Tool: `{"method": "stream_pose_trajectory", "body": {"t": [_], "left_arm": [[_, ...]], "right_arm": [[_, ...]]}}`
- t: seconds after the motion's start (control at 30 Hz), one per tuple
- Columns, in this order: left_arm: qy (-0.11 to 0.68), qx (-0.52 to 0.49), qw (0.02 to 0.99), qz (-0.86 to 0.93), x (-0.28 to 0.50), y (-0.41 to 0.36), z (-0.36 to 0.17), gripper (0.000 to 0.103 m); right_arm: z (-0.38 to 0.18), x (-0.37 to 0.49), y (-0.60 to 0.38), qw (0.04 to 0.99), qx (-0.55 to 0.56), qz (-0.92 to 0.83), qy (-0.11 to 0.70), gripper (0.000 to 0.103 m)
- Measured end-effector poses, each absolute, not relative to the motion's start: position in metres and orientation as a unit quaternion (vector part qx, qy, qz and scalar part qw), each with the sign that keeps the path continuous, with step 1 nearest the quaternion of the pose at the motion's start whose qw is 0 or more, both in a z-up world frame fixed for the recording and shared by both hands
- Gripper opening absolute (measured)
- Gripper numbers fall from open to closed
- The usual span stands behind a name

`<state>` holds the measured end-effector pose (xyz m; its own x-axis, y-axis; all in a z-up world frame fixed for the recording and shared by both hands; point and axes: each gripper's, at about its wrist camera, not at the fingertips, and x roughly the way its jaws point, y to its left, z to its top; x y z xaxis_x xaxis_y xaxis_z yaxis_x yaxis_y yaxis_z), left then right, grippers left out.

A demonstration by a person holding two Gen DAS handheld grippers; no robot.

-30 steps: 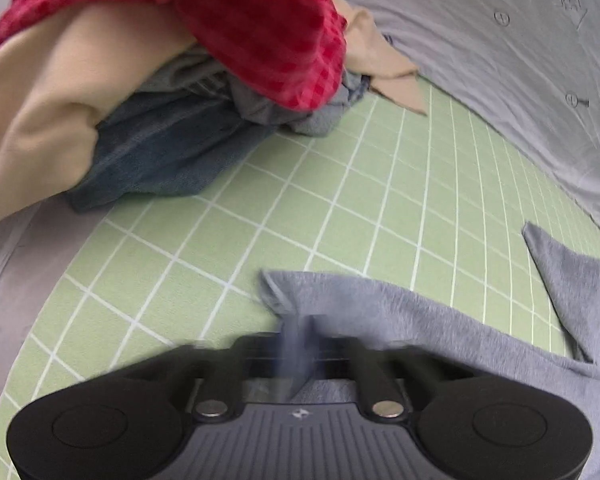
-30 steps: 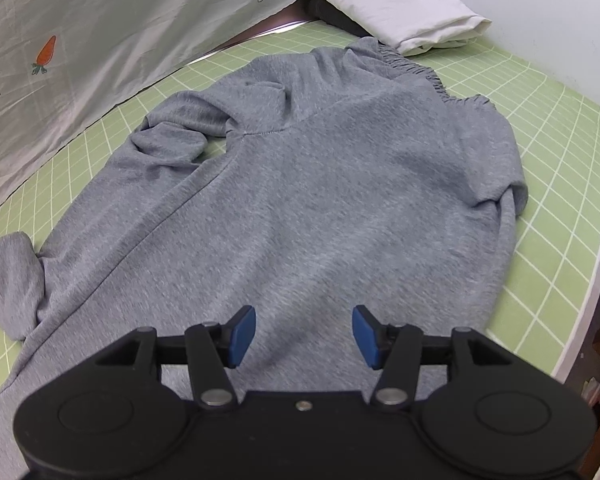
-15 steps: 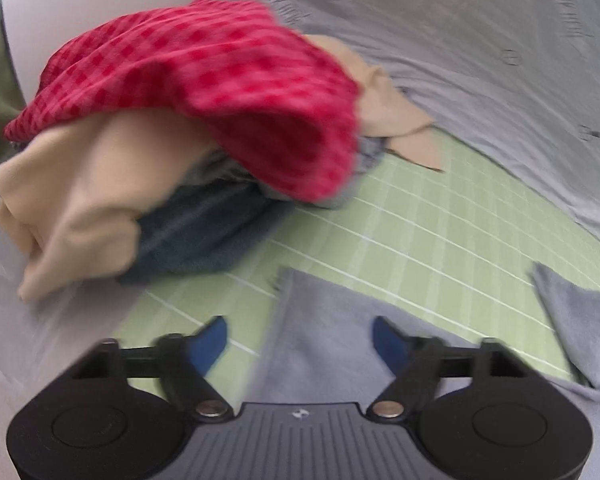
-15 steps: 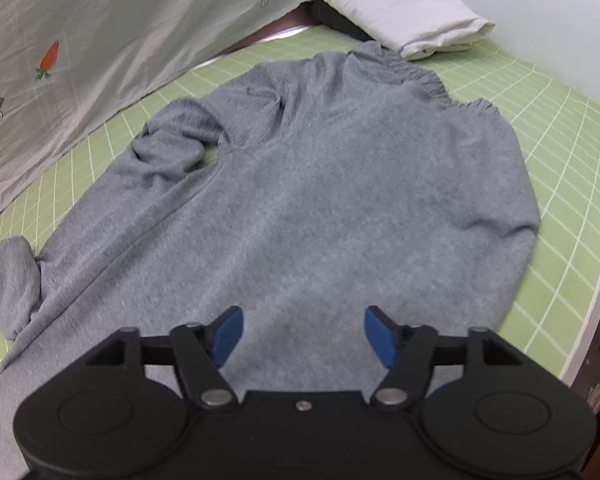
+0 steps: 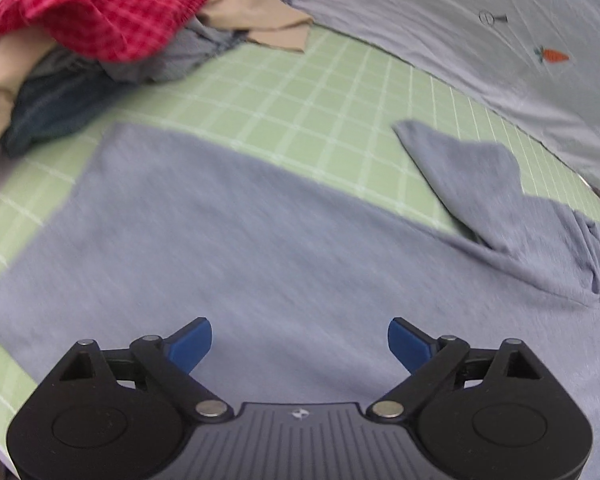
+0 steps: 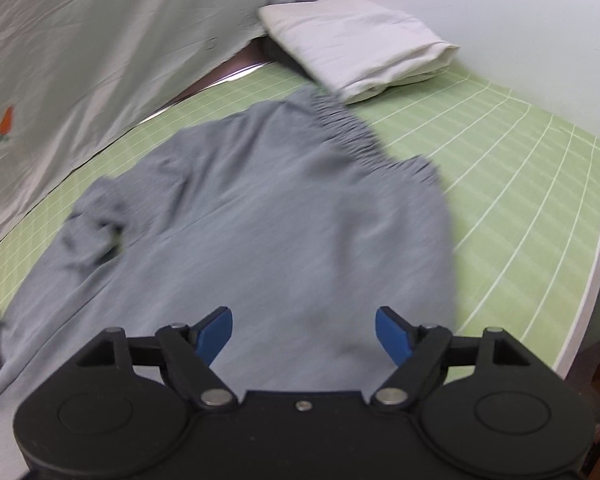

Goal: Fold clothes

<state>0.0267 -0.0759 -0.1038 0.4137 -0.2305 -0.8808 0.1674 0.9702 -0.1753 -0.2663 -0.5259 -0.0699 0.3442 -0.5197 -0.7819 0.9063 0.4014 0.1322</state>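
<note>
A grey long-sleeved sweatshirt (image 5: 260, 240) lies spread flat on the green grid mat (image 5: 320, 92). One sleeve (image 5: 480, 184) lies folded at the right of the left wrist view. My left gripper (image 5: 299, 344) is open and empty above the hem end. In the right wrist view the sweatshirt (image 6: 284, 208) stretches away to its gathered collar end. My right gripper (image 6: 303, 336) is open and empty above the body of the sweatshirt.
A pile of clothes, red checked (image 5: 100, 12), beige and denim, lies at the far left. A grey sheet with a carrot print (image 5: 552, 55) borders the mat. A folded white cloth (image 6: 360, 52) lies beyond the collar. The mat's edge (image 6: 596, 248) runs along the right.
My left gripper has let go of the sweatshirt's hem, opened wide and pulled back and up. My right gripper has opened wider and lifted away. The sweatshirt now lies flat.
</note>
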Motion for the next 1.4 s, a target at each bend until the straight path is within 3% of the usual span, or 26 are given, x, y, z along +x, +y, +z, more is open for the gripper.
{"method": "stream_pose_trajectory", "body": {"t": [0.27,0.37,0.47,0.5,0.53,0.63,0.77,0.83,0.93,1.03,1.4], "left_arm": [[0.532,-0.045,0.843,-0.064,-0.036,-0.136,-0.099,0.095],[0.533,-0.049,0.844,-0.039,-0.053,-0.153,-0.099,0.095],[0.538,-0.06,0.841,-0.026,-0.066,-0.167,-0.098,0.095],[0.539,-0.06,0.84,-0.026,-0.068,-0.172,-0.098,0.095],[0.54,-0.055,0.839,-0.028,-0.068,-0.176,-0.097,0.095],[0.539,-0.034,0.841,-0.031,-0.067,-0.188,-0.094,0.095],[0.529,-0.021,0.847,-0.036,-0.054,-0.19,-0.086,0.095],[0.526,-0.019,0.85,-0.038,-0.042,-0.189,-0.083,0.095],[0.516,-0.012,0.855,-0.045,-0.015,-0.192,-0.078,0.095],[0.509,-0.004,0.858,-0.062,0.017,-0.204,-0.073,0.095],[0.506,0.004,0.854,-0.123,0.122,-0.267,-0.091,0.095]], "right_arm": [[-0.084,-0.293,-0.647,0.759,0.303,-0.465,0.341,0.076],[-0.093,-0.292,-0.683,0.759,0.304,-0.452,0.357,0.063],[-0.101,-0.289,-0.691,0.775,0.286,-0.416,0.38,0.036],[-0.103,-0.287,-0.694,0.78,0.28,-0.403,0.387,0.019],[-0.1,-0.29,-0.692,0.789,0.266,-0.397,0.386,0.011],[-0.086,-0.306,-0.69,0.797,0.234,-0.423,0.362,0.009],[-0.084,-0.32,-0.697,0.763,0.225,-0.482,0.366,0.013],[-0.085,-0.314,-0.694,0.753,0.195,-0.496,0.385,0.039],[-0.074,-0.298,-0.68,0.758,0.148,-0.515,0.372,0.063],[-0.066,-0.269,-0.67,0.769,0.134,-0.514,0.356,0.08],[-0.085,-0.091,-0.627,0.836,0.16,-0.377,0.366,0.081]]}}
